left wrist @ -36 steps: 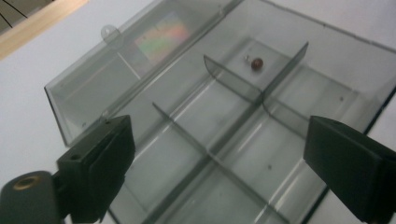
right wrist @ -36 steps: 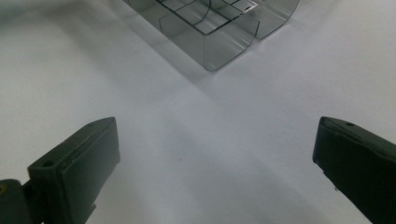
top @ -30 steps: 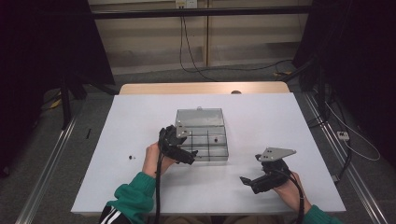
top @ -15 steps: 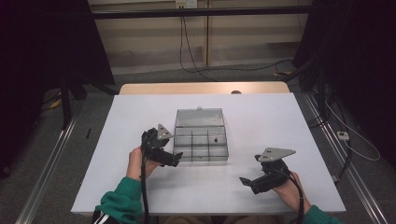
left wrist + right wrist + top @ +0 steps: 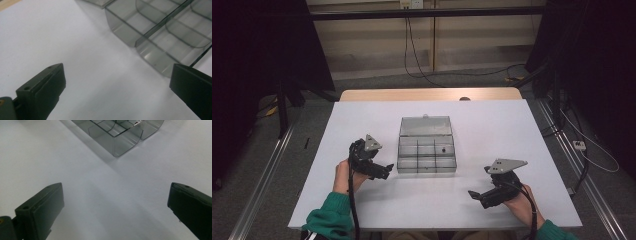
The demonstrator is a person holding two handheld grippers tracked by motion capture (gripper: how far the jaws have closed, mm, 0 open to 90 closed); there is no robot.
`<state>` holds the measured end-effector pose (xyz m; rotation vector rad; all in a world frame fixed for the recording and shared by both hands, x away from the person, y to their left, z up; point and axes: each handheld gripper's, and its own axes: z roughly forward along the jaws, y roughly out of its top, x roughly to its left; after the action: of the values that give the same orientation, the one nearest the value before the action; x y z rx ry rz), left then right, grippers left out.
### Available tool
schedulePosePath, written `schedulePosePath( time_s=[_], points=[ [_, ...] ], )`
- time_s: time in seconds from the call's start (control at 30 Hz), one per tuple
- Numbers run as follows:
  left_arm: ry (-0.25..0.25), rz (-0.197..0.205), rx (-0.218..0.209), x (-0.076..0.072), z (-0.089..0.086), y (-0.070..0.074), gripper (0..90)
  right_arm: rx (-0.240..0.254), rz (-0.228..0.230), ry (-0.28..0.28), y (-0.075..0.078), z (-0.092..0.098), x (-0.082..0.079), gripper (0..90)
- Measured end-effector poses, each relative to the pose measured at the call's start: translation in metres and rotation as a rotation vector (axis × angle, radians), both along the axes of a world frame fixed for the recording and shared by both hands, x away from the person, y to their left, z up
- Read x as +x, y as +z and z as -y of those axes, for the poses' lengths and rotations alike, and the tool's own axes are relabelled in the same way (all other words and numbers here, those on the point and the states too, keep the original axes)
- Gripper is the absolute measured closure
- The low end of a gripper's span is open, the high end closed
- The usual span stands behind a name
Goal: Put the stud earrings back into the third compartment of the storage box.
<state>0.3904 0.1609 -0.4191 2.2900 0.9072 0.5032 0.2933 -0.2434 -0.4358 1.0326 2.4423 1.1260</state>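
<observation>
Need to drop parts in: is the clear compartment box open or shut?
Open: the box's lid lies folded back behind it, compartments uncovered.

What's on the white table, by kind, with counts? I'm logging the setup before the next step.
Clear compartment box, lid open: 1
Small dark item in a compartment: 1
Handheld tongs, both open: 2, the left tongs and the right tongs
Total: 4
</observation>
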Motion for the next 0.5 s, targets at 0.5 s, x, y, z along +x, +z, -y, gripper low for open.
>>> schedulePosePath(
  time_s=[0.5],
  points=[
    [0.100, 0.031, -0.018, 0.004, -0.043, 0.004, 5.7, -0.009, -0.008, 0.002, -0.001, -0.001, 0.000, 0.6]
  ],
)
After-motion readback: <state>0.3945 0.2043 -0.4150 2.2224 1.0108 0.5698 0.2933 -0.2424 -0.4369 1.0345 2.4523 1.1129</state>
